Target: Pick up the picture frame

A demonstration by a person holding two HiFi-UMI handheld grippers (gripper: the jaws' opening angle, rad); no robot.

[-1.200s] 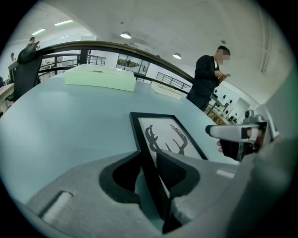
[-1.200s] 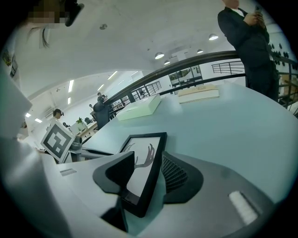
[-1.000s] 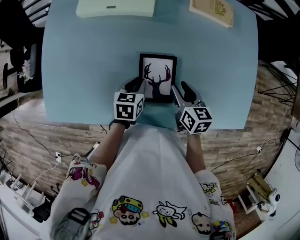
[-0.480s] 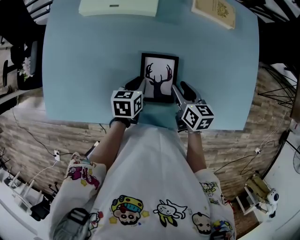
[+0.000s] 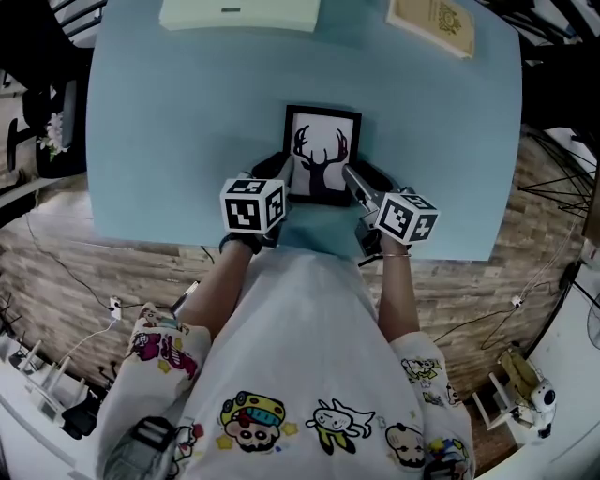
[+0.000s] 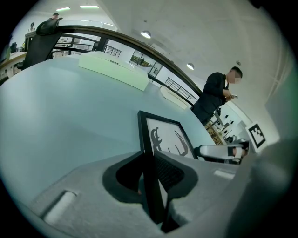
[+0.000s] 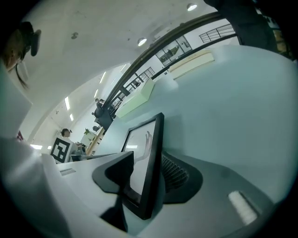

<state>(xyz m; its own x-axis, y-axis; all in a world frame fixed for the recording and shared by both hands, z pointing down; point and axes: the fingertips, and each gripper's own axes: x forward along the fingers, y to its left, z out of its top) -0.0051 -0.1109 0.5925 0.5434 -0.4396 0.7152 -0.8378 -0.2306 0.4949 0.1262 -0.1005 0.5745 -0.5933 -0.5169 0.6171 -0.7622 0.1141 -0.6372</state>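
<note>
The picture frame (image 5: 322, 155), black-edged with a dark antler print, lies on the light blue table (image 5: 169, 141) just ahead of me. My left gripper (image 5: 281, 172) is at its left edge. In the left gripper view the frame's edge (image 6: 150, 153) stands between the pads, and the left gripper (image 6: 150, 163) is shut on it. My right gripper (image 5: 360, 180) is at the frame's right edge. In the right gripper view the frame (image 7: 139, 158) slants between the jaws of the right gripper (image 7: 148, 166), which are opening. It leans toward the ribbed pad.
A pale green flat box (image 5: 239, 13) lies at the table's far side and a tan book (image 5: 433, 21) at the far right corner. The table's near edge runs just behind both grippers. A person in dark clothes (image 6: 214, 93) stands beyond the table.
The right gripper has rolled, so its marker cube is tilted and a little further right. The left gripper has hardly moved. The frame lies in the same spot on the table.
</note>
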